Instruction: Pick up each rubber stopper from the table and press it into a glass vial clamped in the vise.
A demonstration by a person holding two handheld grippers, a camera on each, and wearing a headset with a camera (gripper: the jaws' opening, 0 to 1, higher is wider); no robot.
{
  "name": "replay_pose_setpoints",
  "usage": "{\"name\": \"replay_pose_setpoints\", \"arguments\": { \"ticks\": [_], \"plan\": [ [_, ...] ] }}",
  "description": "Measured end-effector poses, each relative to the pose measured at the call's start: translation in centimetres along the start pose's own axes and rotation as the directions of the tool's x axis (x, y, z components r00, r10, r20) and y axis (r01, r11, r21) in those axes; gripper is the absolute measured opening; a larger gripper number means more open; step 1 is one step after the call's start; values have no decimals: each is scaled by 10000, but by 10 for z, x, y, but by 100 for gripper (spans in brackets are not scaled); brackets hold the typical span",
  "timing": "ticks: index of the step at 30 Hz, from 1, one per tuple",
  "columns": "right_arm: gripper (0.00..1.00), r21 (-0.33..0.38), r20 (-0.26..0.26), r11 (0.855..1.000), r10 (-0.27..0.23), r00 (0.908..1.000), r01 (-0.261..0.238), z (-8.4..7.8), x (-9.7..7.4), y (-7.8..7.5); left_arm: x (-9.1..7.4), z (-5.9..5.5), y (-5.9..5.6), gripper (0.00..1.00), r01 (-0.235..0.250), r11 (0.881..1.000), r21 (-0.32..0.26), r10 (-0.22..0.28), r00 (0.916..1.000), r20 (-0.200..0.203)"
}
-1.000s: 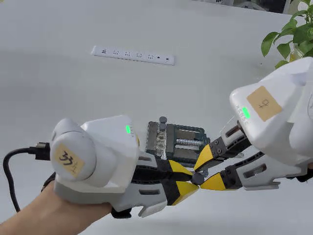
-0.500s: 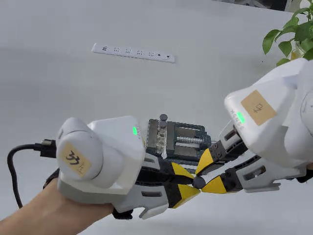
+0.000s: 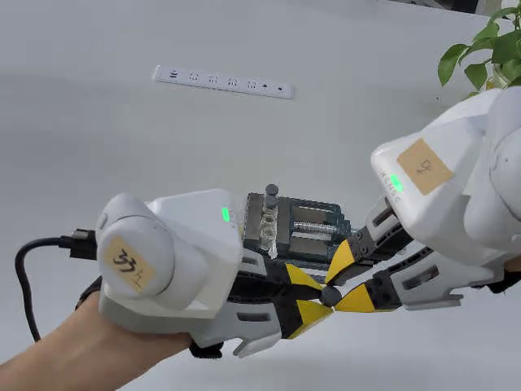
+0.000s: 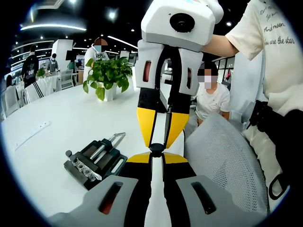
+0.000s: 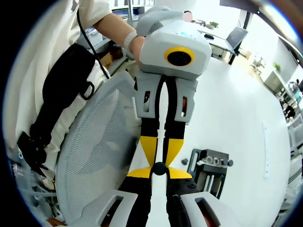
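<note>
**Left gripper (image 3: 324,298) and right gripper (image 3: 336,292) meet tip to tip on 1 rubber stopper (image 3: 330,296).**

Head view: both your grippers pinch the dark stopper between their yellow tips. You hold it off the white bench (image 3: 122,155), near the vise (image 3: 316,221) but apart from it. The vise clamps a row of glass vials (image 3: 267,234) upright, and the far vial carries a dark cap. A power strip (image 3: 222,81) lies well beyond.
Left gripper view: your own jaws are clenched on the stopper. The right gripper enters from the top, nipping it too. The vise sits at lower left.
Right gripper view: the same 2-sided pinch, with the vise at lower right.
</note>
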State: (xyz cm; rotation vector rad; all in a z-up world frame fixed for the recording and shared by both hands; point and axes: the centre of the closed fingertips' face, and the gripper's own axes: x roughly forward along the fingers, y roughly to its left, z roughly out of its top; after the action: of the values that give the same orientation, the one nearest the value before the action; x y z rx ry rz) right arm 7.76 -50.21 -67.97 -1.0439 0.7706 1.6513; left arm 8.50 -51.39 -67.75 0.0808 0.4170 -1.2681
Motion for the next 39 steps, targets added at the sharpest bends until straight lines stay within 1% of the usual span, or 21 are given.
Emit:
{"name": "replay_pose_setpoints", "arguments": {
  "ticks": [2, 3, 5, 9, 12, 18, 20, 21, 23, 24, 25, 27, 28, 29, 31, 32, 33, 34, 36, 37, 39],
  "plan": [
    [6, 44, 57, 10000, -15, 10000, 14, 0, 0, -2, -1, -1, 2, 4, -69, 9999, -87, 69, 10000, 4],
    [6, 51, 70, 10000, -33, 10000, 33, 1, 0, -3, -1, -4, 4, 5, -158, 9998, -76, 157, 9998, -83],
    [6, 88, 111, 9999, -92, 9999, 91, 1, -1, -7, -2, -8, 7, 7, -284, 9996, -62, 283, 9995, -149],
    [6, 161, -2, 9998, -127, 9999, 127, -3, -1, -14, -6, -15, 16, 15, -643, 9974, -313, 639, 9979, -139],
    [6, 248, -13, 9996, -157, 9999, 157, -6, -1, -18, -9, -21, 25, 29, -1067, 9933, -435, 1059, 9941, -217],
    [6, 337, 66, 9990, -280, 9996, 278, -6, 1, -27, -14, -29, 41, 48, -1758, 9819, -703, 1744, 9843, -264],
    [6, 337, 33, 9990, -299, 9995, 298, -7, 2, -30, -16, -31, 47, 54, -2069, 9754, -757, 2056, 9783, -241],
    [6, 338, 22, 9990, -304, 9995, 303, -8, 2, -32, -17, -32, 49, 57, -2125, 9742, -767, 2112, 9771, -246],
    [6, 346, 19, 9989, -309, 9995, 308, -8, 3, -35, -19, -35, 53, 59, -2307, 9696, -815, 2287, 9729, -325],
    [6, 357, 2, 9989, -298, 9996, 297, -8, 4, -37, -20, -39, 58, 61, -2446, 9652, -929, 2420, 9695, -384],
    [6, 353, 9, 9988, -330, 9995, 329, -8, 5, -39, -21, -40, 61, 64, -2560, 9623, -913, 2538, 9666, -359],
    [6, 365, 47, 9988, -338, 9994, 336, -6, 7, -44, -25, -44, 67, 70, -2864, 9533, -956, 2836, 9580, -420],
    [6, 355, 62, 9987, -357, 9993, 355, -6, 8, -46, -26, -45, 69, 72, -2940, 9507, -986, 2910, 9557, -442],
    [6, 323, 58, 9988, -382, 9993, 380, -6, 9, -50, -29, -47, 73, 73, -3129, 9444, -1014, 3092, 9497, -505],
    [6, 310, 44, 9987, -400, 9992, 399, -6, 10, -55, -31, -50, 76, 75, -3278, 9384, -1098, 3233, 9446, -569],
    [6, 250, -27, 9990, -358, 9994, 359, -7, 11, -58, -34, -52, 79, 76, -3427, 9328, -1117, 3377, 9392, -618],
    [6, 182, -84, 9990, -397, 9992, 399, -7, 11, -61, -35, -54, 80, 80, -3495, 9299, -1143, 3440, 9367, -658],
    [6, 117, -146, 9989, -449, 9989, 451, -8, 12, -66, -37, -56, 83, 82, -3634, 9233, -1244, 3564, 9313, -751],
    [6, 94, -189, 9991, -412, 9990, 413, -8, 14, -70, -39, -58, 86, 86, -3753, 9179, -1288, 3675, 9265, -804],
    [6, 43, -223, 9991, -415, 9989, 416, -9, 16, -75, -42, -60, 91, 91, -3948, 9099, -1270, 3869, 9184, -830],
    [6, -32, -311, 9992, -400, 9987, 400, -10, 19, -81, -44, -64, 95, 99, -4023, 9058, -1333, 3931, 9150, -904]
  ]
}}
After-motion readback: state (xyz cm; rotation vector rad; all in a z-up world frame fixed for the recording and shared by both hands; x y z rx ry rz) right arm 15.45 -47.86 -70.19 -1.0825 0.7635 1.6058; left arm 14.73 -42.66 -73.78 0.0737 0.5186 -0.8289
